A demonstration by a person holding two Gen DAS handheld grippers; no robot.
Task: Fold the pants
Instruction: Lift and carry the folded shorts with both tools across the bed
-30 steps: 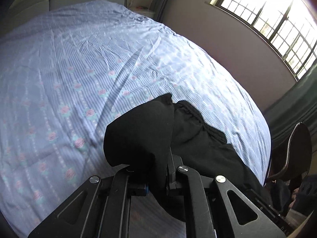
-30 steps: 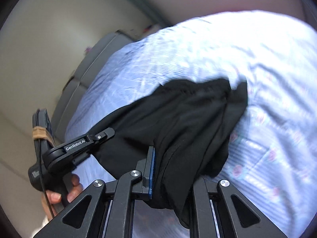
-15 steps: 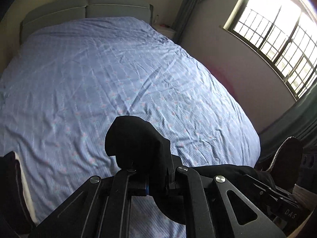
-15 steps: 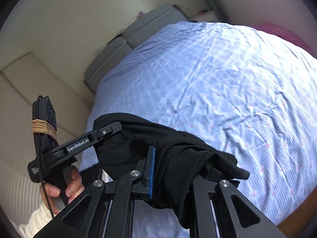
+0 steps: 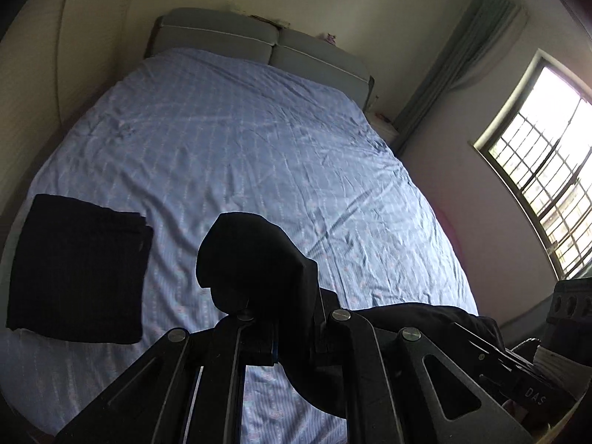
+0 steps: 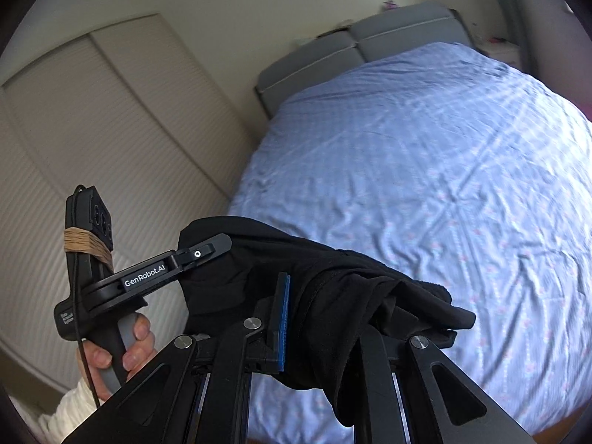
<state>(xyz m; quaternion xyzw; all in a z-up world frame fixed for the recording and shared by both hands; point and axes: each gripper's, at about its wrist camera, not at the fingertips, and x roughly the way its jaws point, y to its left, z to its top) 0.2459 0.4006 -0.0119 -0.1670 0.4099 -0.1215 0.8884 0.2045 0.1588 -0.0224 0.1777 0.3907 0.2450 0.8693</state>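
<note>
Black pants [image 6: 333,296] hang lifted off the bed [image 5: 259,155], pinched by both your left gripper [image 5: 292,333] and right gripper [image 6: 322,336]. Next, spread them flat toward twelve o'clock.

Your right tool [image 6: 318,318] is clamped on the black pants [image 6: 333,288], bunched and draped over its fingers above the blue bed [image 6: 425,170]. Your left tool [image 6: 207,253], gripped by your left hand [image 6: 122,347], pinches the fabric's other end.
</note>
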